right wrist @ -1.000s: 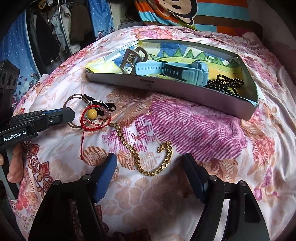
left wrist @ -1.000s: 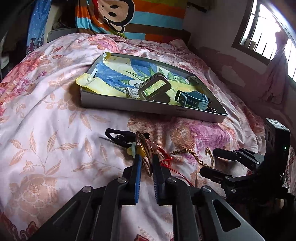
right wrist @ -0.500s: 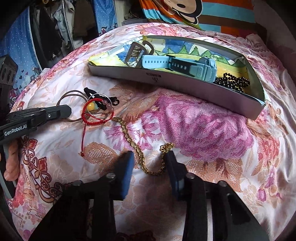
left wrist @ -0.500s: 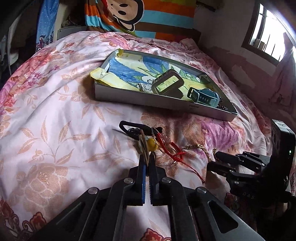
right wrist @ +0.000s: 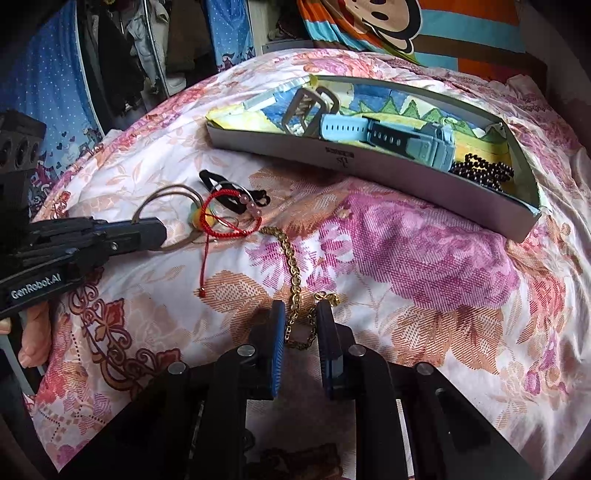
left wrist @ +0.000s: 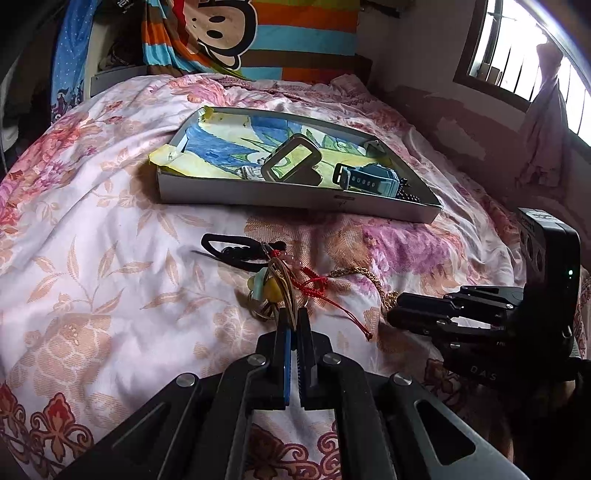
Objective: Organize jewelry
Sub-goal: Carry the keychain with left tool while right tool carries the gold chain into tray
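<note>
A grey shallow box [left wrist: 258, 199] on the floral bedspread holds a blue watch [left wrist: 369, 181], a grey buckle strap [left wrist: 291, 162] and black beads [right wrist: 484, 171]. In front lies a pile: brown cord loops [right wrist: 162, 199], a red string bracelet [right wrist: 221, 221], a yellow bead [left wrist: 271, 291], a black clip [left wrist: 229, 245]. My left gripper [left wrist: 293, 317] is shut on the brown cord loops. A gold chain [right wrist: 291, 273] runs toward my right gripper [right wrist: 299, 314], whose jaws have narrowed around the chain's near loop with a gap left.
The box [right wrist: 369, 166] also shows in the right wrist view, on the bed's far side. A striped monkey-print pillow [left wrist: 251, 33] lies behind it. A wall and window [left wrist: 517, 55] are at the right. Hanging clothes [right wrist: 110, 55] are at the left.
My left gripper closed on the brown cords and pulled them toward me. My right gripper moved in over the gold chain and its jaws narrowed from wide open.
</note>
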